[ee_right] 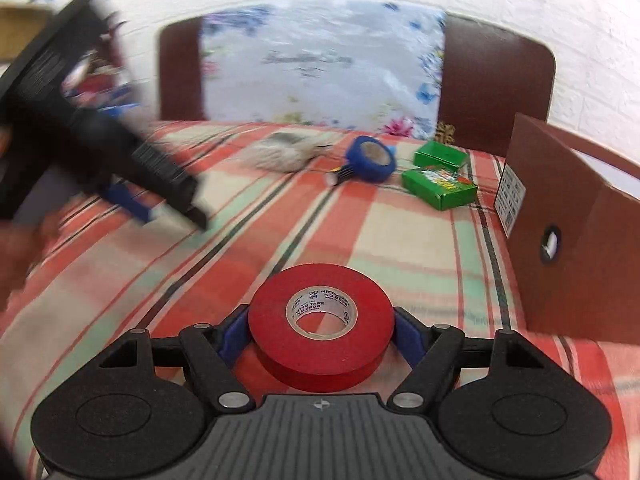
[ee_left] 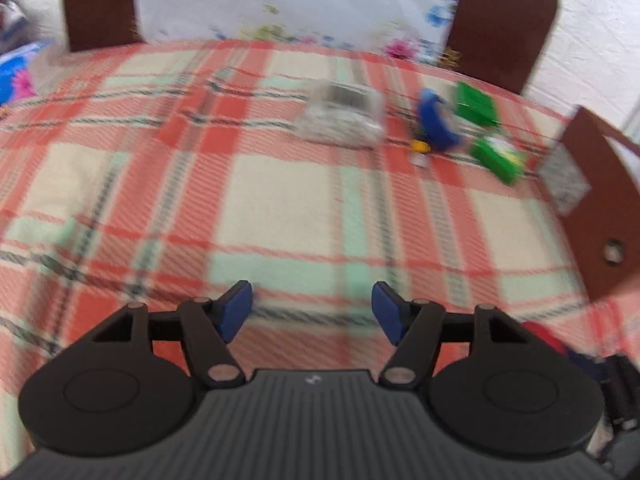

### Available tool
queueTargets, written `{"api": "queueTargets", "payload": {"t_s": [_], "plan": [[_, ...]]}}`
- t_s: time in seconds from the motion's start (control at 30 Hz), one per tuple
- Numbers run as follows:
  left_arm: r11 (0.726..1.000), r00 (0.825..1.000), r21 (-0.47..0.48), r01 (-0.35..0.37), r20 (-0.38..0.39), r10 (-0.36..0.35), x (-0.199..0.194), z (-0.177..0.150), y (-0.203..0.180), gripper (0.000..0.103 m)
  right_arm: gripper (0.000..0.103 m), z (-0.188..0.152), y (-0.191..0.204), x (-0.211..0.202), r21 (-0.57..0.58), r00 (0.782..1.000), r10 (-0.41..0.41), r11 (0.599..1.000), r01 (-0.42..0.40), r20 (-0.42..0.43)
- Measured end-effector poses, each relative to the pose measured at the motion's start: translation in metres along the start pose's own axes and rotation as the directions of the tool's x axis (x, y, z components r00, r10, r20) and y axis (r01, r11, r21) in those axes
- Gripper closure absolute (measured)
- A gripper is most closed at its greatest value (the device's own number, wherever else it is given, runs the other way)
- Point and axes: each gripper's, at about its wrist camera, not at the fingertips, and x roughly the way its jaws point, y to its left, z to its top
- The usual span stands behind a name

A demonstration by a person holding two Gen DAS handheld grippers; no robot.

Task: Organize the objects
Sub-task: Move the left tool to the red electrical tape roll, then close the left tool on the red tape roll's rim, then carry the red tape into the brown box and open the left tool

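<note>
My right gripper (ee_right: 320, 330) is shut on a red tape roll (ee_right: 320, 326), held flat just above the plaid cloth (ee_right: 416, 236). My left gripper (ee_left: 312, 310) is open and empty over the cloth (ee_left: 280, 200); it also shows blurred at the left of the right wrist view (ee_right: 160, 184). Far ahead lie a blue tape roll (ee_left: 436, 124) (ee_right: 372, 158), two green boxes (ee_left: 496, 156) (ee_right: 440, 186), a clear plastic pack (ee_left: 340, 114) (ee_right: 280, 150) and a small yellow-tipped item (ee_left: 419, 150).
A brown cardboard box (ee_right: 576, 240) (ee_left: 604, 216) stands at the right edge of the cloth. A dark headboard with a floral cover (ee_right: 320, 68) (ee_left: 296, 0) and a white wall lie behind.
</note>
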Motion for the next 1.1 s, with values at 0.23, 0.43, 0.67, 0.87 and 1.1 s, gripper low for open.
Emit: {"api": "queueTargets", "payload": {"t_s": [0.23,0.43,0.67,0.87,1.1], "plan": [[0.97,0.978,0.139,0.201,-0.085,-0.191,-0.021,-0.013,-0.056,0.037,0.023,-0.004,-0.009,-0.006,0.028,1.0,0.013,1.0,-0.013,-0.018],[0.947,0.96,0.216,0.236,-0.204,-0.193,-0.001,-0.028,-0.083,0.052,0.02,-0.015,-0.016,-0.012,0.032,1.0,0.028,0.999,-0.028,-0.006],[0.95,0.962,0.225,0.218,-0.213,-0.171,0.01,-0.028,-0.091,0.075,0.035,-0.013,-0.017,-0.014,0.004,0.998,0.058,0.998,-0.058,0.023],[0.92,0.966,0.293,0.259,-0.078,-0.247,-0.033,0.015,-0.123,0.075,0.035,0.022,-0.041,-0.038,0.007,0.973,-0.073,0.997,0.074,0.218],[0.842,0.929,0.445,0.305,0.054,-0.366,-0.049,0.066,-0.207,0.075,0.035,0.062,-0.109,-0.044,0.087,0.899,-0.275,0.961,0.261,0.342]]}}
